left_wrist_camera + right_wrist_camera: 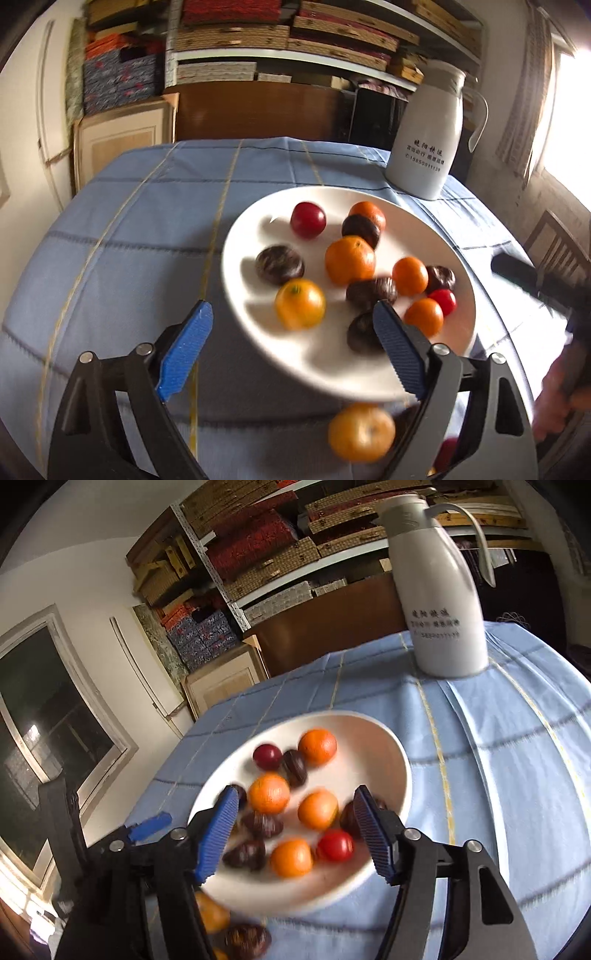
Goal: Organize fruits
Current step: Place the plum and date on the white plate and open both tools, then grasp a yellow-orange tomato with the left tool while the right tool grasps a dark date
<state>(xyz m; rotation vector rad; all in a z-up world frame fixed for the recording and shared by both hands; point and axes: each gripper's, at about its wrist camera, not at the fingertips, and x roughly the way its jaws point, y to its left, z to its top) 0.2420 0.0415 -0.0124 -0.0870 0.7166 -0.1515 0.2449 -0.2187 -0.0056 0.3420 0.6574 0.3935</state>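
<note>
A white plate (258, 229) on the blue checked tablecloth holds several oranges, dark brown fruits and red fruits; it also shows in the right wrist view (384, 738). My left gripper (293, 325) is open and empty above the plate's near edge, with a yellow-orange fruit (300, 303) between its fingers. An orange (361, 432) lies on the cloth below the plate. My right gripper (295, 821) is open and empty over the plate's near half. An orange (212, 912) and a dark fruit (247, 939) lie on the cloth by the plate.
A white thermos jug (430, 133) stands on the table's far right corner, also in the right wrist view (439, 587). The blue tablecloth (140, 229) drops off at the edges. Shelves with boxes stand behind. A wooden chair (557, 243) is at right.
</note>
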